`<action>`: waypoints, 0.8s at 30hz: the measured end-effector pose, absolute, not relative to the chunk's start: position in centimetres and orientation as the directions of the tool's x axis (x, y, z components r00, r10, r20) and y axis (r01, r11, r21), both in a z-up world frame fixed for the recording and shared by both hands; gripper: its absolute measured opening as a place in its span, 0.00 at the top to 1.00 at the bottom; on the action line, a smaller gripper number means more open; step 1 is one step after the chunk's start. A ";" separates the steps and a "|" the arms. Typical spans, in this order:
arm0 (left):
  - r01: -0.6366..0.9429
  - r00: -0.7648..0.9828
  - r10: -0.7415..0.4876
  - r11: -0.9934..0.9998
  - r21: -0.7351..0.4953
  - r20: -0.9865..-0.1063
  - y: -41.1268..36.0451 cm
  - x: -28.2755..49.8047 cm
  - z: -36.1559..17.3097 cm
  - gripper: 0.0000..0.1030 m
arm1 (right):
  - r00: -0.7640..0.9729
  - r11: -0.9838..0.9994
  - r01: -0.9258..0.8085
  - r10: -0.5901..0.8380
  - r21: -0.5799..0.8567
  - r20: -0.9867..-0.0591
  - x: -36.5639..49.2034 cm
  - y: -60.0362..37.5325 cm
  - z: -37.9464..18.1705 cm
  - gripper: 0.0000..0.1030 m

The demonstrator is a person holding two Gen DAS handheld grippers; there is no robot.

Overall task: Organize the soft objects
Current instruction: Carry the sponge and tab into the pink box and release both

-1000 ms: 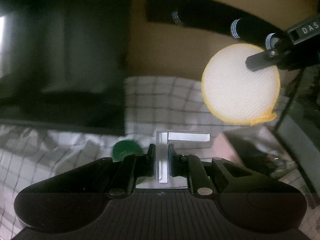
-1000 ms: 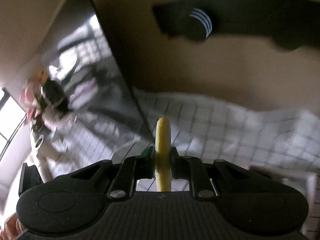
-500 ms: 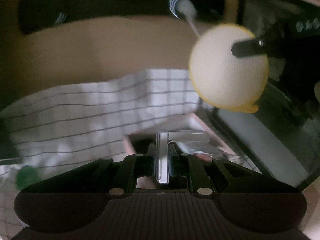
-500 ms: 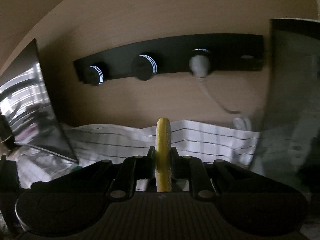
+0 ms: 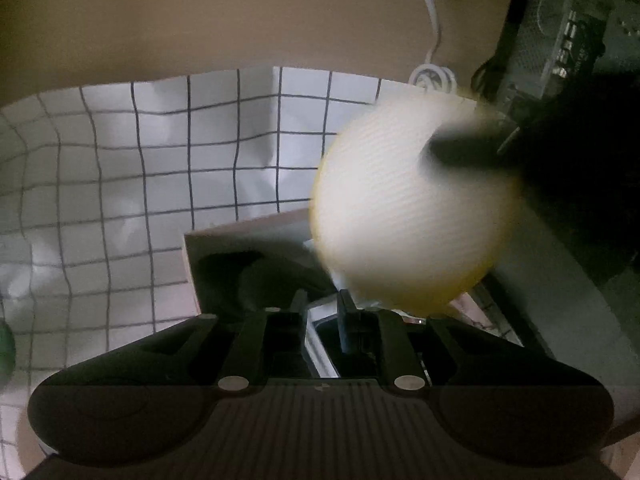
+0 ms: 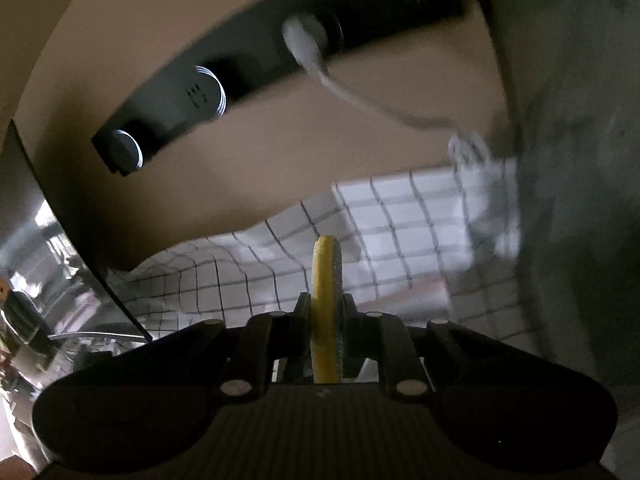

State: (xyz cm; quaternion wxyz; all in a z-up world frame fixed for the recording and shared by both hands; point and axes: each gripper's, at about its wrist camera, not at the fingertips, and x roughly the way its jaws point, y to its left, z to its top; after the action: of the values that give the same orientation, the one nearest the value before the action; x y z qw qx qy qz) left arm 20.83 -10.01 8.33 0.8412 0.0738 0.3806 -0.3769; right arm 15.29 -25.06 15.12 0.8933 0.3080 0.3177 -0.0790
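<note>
Right wrist view: the right gripper (image 6: 326, 312) is clenched on the yellow-rimmed sponge pad (image 6: 327, 280), held edge-on at bottom centre. Left wrist view: the left gripper (image 5: 322, 316) is opening, empty, over a pink box (image 5: 240, 234); the pad hangs up-right beyond the box, over the checked cloth (image 5: 160, 160).

Left gripper (image 5: 322, 312) fingers, a second ago pressed on a clear, L-shaped plastic piece, are now opening, and that piece lies loose (image 5: 318, 344) in the gap between them. The round, flat, yellow-rimmed white mesh sponge (image 5: 408, 208), formerly small at one o'clock in the left wrist view, now looms large and blurred at three o'clock, above the pale pink open box (image 5: 192, 256) that has slid into centre frame. The small green round object (image 5: 6, 350) has shifted to the far left edge at eight o'clock. In the right wrist view, the black wall-mounted bar with ringed knobs (image 6: 248, 76) now tilts diagonally.
</note>
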 end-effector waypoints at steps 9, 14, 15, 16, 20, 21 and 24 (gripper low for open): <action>0.638 0.479 -0.581 0.745 -0.193 -0.658 -6.5 23.2 12.5 0.83 | 0.672 0.745 0.451 0.079 0.492 -0.736 17.2 -25.6 7.1 0.82; 0.700 0.383 -0.596 0.686 -0.199 -0.706 -8.9 22.4 10.8 0.83 | 0.678 0.773 0.438 0.052 0.459 -0.734 16.7 -25.2 6.3 0.80; 0.711 0.366 -0.596 0.674 -0.198 -0.715 -9.5 22.4 10.5 0.83 | 0.679 0.782 0.433 0.045 0.449 -0.733 16.5 -25.1 6.5 0.80; 0.719 0.351 -0.589 0.668 -0.194 -0.728 -10.2 22.2 10.1 0.82 | 0.681 0.793 0.425 0.038 0.437 -0.731 16.3 -24.8 6.8 0.79; 0.724 0.362 -0.580 0.668 -0.172 -0.730 -11.2 22.3 9.8 0.82 | 0.689 0.826 0.400 0.014 0.397 -0.725 15.6 -24.2 8.6 0.75; 0.725 0.361 -0.579 0.667 -0.171 -0.731 -11.3 22.5 9.7 0.81 | 0.693 0.836 0.405 -0.016 0.371 -0.721 15.4 -24.0 9.1 0.72; 0.738 0.363 -0.583 0.656 -0.157 -0.727 -11.5 22.5 9.6 0.80 | 0.726 0.865 0.427 -0.155 0.262 -0.670 15.0 -22.7 10.9 0.67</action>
State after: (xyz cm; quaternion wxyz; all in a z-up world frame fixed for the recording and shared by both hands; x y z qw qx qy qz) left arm 22.47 -11.47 9.63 0.8197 0.0984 0.3949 -0.4030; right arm 14.97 -22.75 10.86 0.9063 0.2039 0.3338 -0.1603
